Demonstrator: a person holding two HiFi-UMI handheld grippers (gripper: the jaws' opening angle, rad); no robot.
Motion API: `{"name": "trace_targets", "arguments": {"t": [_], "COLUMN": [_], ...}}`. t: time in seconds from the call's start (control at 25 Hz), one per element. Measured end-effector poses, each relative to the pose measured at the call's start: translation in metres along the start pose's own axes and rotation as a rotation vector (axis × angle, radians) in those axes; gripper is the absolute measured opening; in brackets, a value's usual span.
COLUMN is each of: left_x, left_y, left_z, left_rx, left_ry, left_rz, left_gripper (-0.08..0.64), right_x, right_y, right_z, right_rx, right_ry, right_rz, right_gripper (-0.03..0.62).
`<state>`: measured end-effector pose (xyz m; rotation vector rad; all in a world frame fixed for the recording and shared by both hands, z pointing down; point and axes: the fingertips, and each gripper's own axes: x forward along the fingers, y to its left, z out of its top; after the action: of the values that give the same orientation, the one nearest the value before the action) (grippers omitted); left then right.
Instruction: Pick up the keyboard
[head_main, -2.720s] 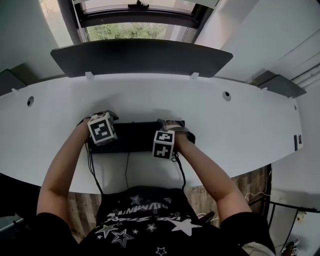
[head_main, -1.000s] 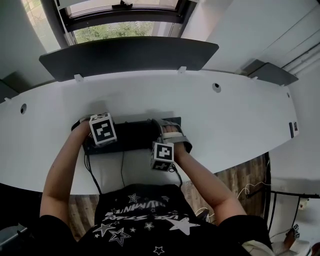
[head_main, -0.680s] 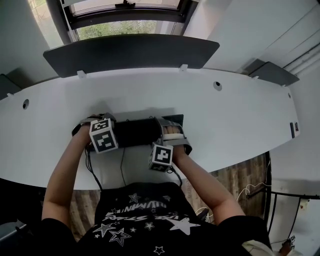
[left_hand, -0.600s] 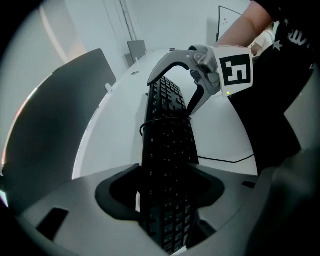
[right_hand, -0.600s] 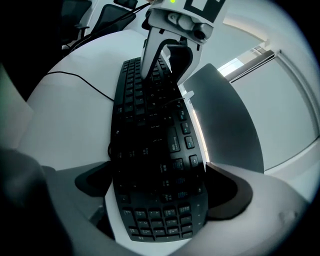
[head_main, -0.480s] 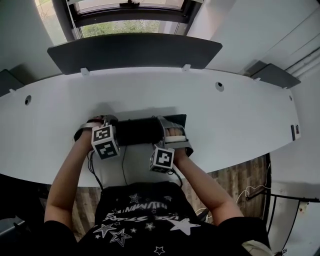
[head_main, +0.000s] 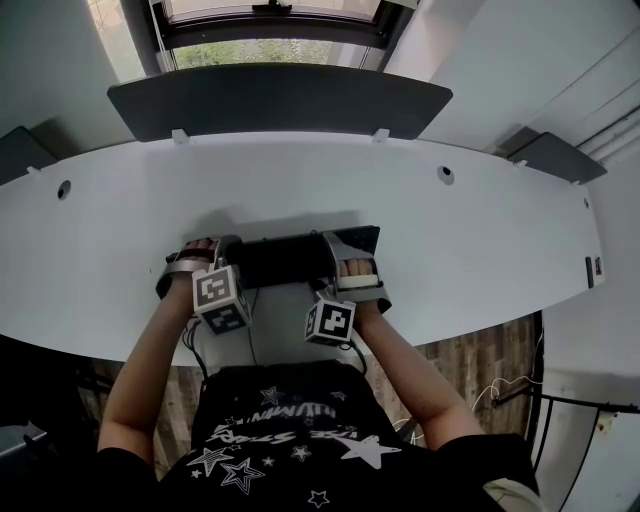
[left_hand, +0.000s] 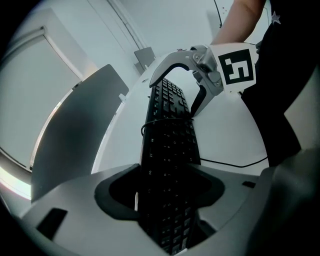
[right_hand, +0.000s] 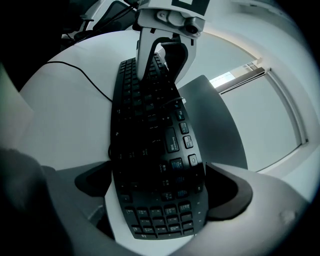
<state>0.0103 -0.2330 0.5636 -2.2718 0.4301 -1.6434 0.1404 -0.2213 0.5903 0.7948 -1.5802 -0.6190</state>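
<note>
The black keyboard (head_main: 285, 260) hangs tilted a little above the white desk (head_main: 480, 230), held by both ends. My left gripper (head_main: 190, 268) is shut on its left end and my right gripper (head_main: 357, 268) on its right end. In the left gripper view the keyboard (left_hand: 170, 150) runs from between my left gripper's (left_hand: 167, 205) jaws to the right gripper (left_hand: 192, 75) at its far end. The right gripper view has the keyboard's number-pad end (right_hand: 160, 180) clamped in my right gripper (right_hand: 160, 200), with the left gripper (right_hand: 162, 40) at the far end.
The keyboard's thin black cable (head_main: 250, 335) trails over the desk's near edge towards the person. A dark partition panel (head_main: 280, 100) stands along the desk's back edge under a window (head_main: 270, 45). Small round cable holes (head_main: 445, 174) sit in the desk top.
The keyboard has come off the desk and tipped up on its long edge, and a shadow now lies behind it. Both marker cubes have swung towards the person.
</note>
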Motion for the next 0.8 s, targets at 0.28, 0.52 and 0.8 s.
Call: {"name": "trace_targets", "arguments": {"t": [0.28, 0.52, 0.8], "left_x": [-0.001, -0.004, -0.009], "left_y": [-0.002, -0.006, -0.008], "left_z": [-0.005, -0.002, 0.004], "left_rx": [-0.114, -0.081, 0.000], "left_ry": [-0.017, -0.019, -0.029], "left_rz": [-0.002, 0.038, 0.086], "left_gripper": [0.262, 0.262, 0.262], "right_x": [-0.011, -0.016, -0.043], "right_y": [-0.009, -0.011, -0.052], "right_z": [0.002, 0.001, 0.007], "right_rx": [0.149, 0.167, 0.296], "right_ry": [-0.063, -0.106, -0.214], "right_rz": [0.002, 0.047, 0.397], "right_gripper": [0.569, 0.569, 0.509]}}
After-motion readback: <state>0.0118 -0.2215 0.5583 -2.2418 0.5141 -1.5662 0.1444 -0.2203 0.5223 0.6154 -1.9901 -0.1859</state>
